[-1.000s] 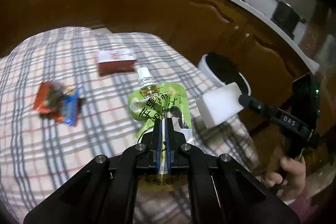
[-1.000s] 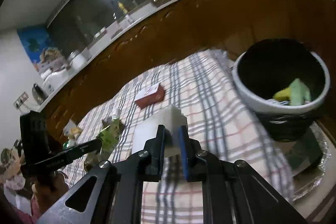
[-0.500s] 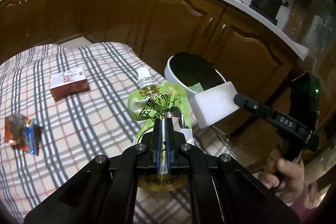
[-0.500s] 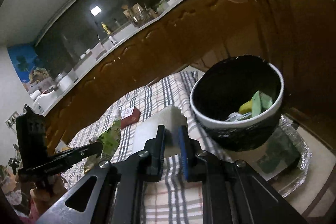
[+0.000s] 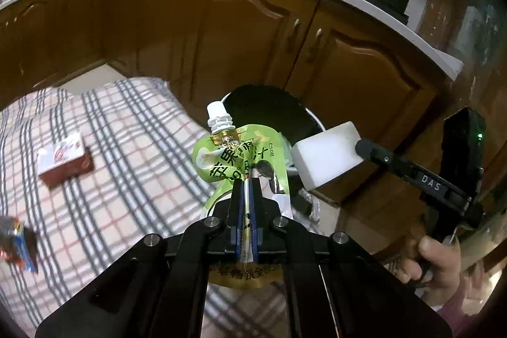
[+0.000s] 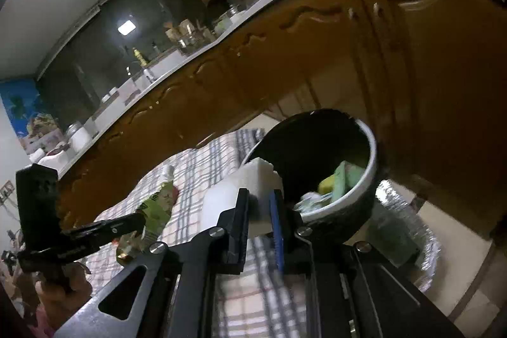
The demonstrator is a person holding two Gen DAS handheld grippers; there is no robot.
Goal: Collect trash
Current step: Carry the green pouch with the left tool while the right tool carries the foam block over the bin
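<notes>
As both your hands swing across toward the cabinets, the checked cloth slides away to the left of the left wrist view, and that is the big change: a second ago the bin sat off to the right behind the pouch, now it is dead ahead.

Start at the left edge of the plaid tablecloth point(image 5: 104, 179): the crumpled red-and-blue snack wrapper point(image 5: 17, 246) has drifted almost out of view at the cloth's near-left edge, and the small red-and-white carton point(image 5: 65, 163) lies flat further in. Those two are not yet collected.

Centre now: your left gripper point(image 5: 246, 205) is clamped tight on the lime-green spouted drink pouch point(image 5: 240, 157), fingers pinched on its lower half, white cap pointing up. The pouch hangs in the air right in front of the white-rimmed round bin with the black liner point(image 5: 312, 116), which stands off the cloth's far-right corner, against the brown cabinet doors point(image 5: 247, 46).

To the right, your right gripper point(image 6: 258, 208) squeezes the white foam block point(image 6: 253, 179); its jaws are nearly closed on it. In the right wrist view the block has come up to the bin's rim point(image 6: 372, 154), with green and yellow scraps already lying inside.

My read: both pieces are on the final approach. Carry them a little further over the opening before you let go, or the block may clip the rim and tumble onto the foil tray point(image 6: 427, 258) beside it.
</notes>
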